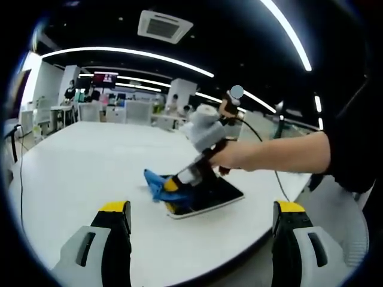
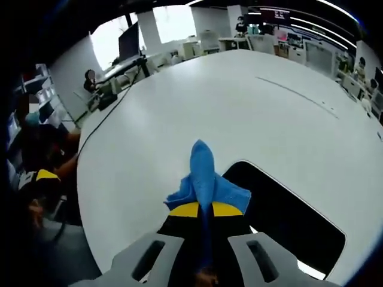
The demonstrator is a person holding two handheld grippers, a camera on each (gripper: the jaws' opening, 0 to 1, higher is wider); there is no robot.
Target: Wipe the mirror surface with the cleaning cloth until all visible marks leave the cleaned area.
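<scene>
The right gripper (image 2: 206,210) has its yellow-tipped fingers (image 2: 185,209) clenched on a crumpled blue cleaning cloth (image 2: 204,174), pressed at the nine o'clock edge of a dark rectangular mirror (image 2: 287,221) lying flat on the white round surface (image 2: 179,107). The left gripper (image 1: 203,210) hovers near the surface's rim, fingers (image 1: 114,208) spread wide and released.

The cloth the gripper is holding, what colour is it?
Blue. The cloth shows best in the right gripper view, pinched in the right gripper.

From the left gripper view we look across the white table (image 1: 90,173) at the mirror (image 1: 206,194), which the right gripper view overlooks closely.
</scene>
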